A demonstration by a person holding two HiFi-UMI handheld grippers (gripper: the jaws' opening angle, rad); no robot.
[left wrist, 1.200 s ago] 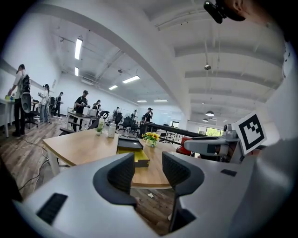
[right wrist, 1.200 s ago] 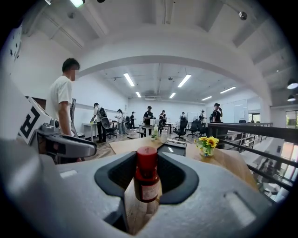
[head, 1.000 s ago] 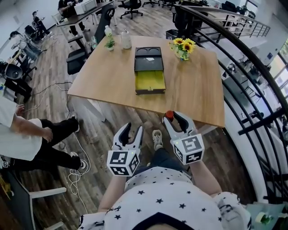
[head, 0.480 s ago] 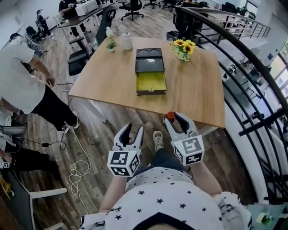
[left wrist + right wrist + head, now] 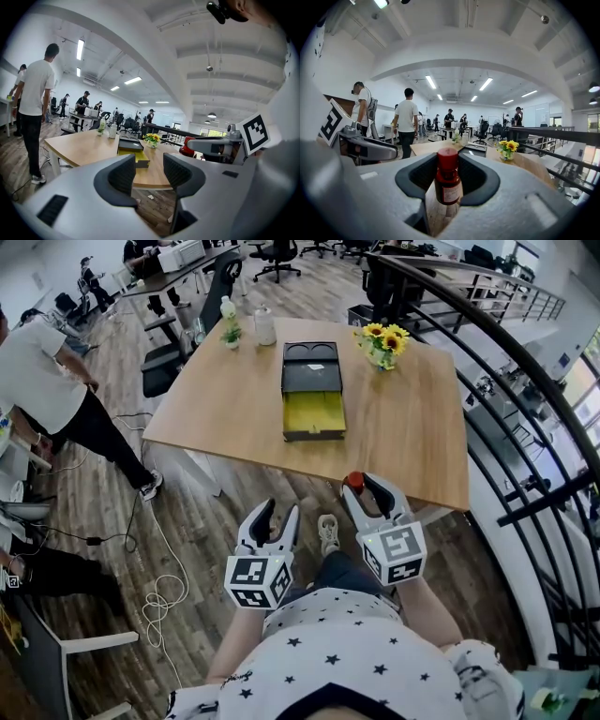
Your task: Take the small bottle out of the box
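Note:
My right gripper (image 5: 364, 486) is shut on a small dark bottle (image 5: 352, 481) with a red cap, held upright in front of the table's near edge. The right gripper view shows the bottle (image 5: 448, 187) pinched between the dark pads (image 5: 423, 174). My left gripper (image 5: 277, 512) hangs beside it, open and empty, with floor and table visible through its gap in the left gripper view (image 5: 149, 171). The black box (image 5: 311, 367) lies mid-table, its yellow-lined drawer (image 5: 313, 409) pulled out toward me and looking empty.
The wooden table (image 5: 412, 437) also carries a sunflower vase (image 5: 382, 341), a small plant (image 5: 229, 332) and a pale jar (image 5: 263, 324) at the far edge. A person in a white shirt (image 5: 47, 381) stands at the left. A dark railing (image 5: 525, 418) runs along the right.
Both grippers and the bottle have stayed put. The person at the left has risen from a crouch and shifted toward the far left.

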